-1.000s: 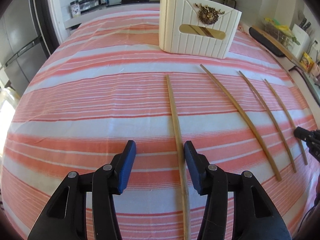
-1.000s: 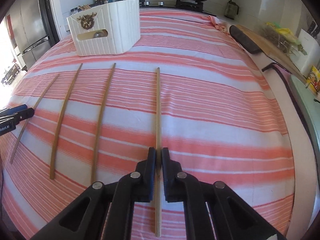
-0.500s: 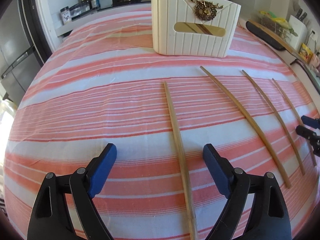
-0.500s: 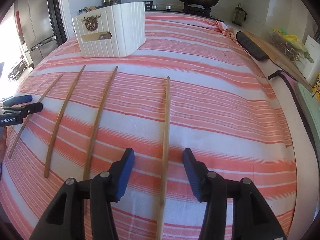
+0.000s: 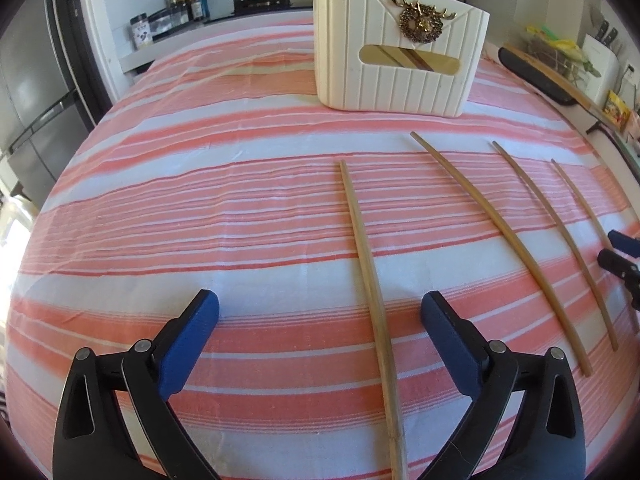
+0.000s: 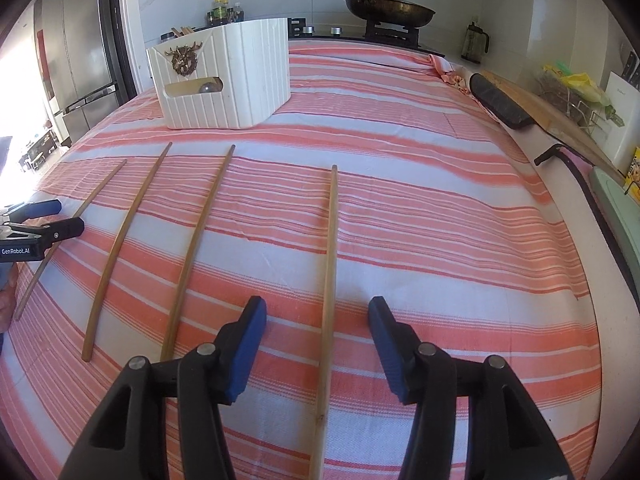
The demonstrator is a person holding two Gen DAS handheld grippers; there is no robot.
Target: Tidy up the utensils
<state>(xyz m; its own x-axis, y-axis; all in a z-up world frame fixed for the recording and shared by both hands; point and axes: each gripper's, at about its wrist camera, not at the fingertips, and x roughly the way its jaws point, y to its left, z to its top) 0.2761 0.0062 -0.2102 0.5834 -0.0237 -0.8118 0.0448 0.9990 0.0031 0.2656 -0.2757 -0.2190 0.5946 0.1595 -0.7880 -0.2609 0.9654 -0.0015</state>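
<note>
Found four chopsticks laid side by side on the striped cloth, all on the near side of the white box, each with its long axis running toward the box and none touching another.

Saw the left gripper spread wide, its jaws just opened, gripping nothing. Noted the leftmost chopstick flat on the cloth between the blue pads, nearer the right-hand pad and touching neither.

Saw the right gripper at a middling gap, its jaws likewise just opened, holding nothing. Noted the rightmost chopstick lying between its pads, close to the middle and clear of both.

Left the two middle chopsticks between the grippers, under neither.

Judged both outer sticks lined up with the fingers, thin ends toward the box, so a squeeze would close across the width. Judged each hand nearest its own outer stick, and the box well beyond the far ends, closer to the left gripper's side.
</note>
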